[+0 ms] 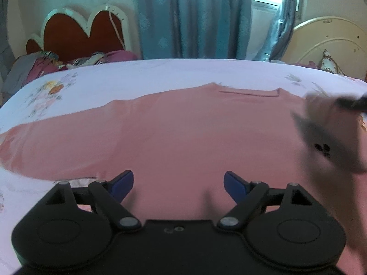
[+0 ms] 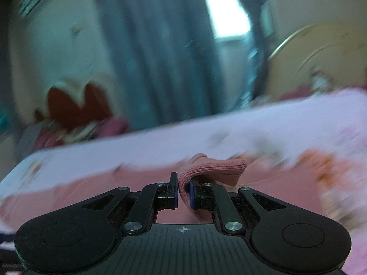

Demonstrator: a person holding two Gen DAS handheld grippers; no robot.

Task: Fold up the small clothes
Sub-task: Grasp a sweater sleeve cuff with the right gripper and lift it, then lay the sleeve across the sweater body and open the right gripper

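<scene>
One pink sweater (image 1: 183, 133) is seen spread flat on the bed (image 1: 160, 73), its neckline toward the curtains (image 1: 195, 16). The left gripper (image 1: 179, 183) is held over the sweater's near hem, fingers (image 1: 123, 182) wide apart, nothing between them. The right gripper (image 2: 183, 194) is closed tight on a ribbed cuff (image 2: 213, 169) of the sweater, lifted off the bed.
</scene>
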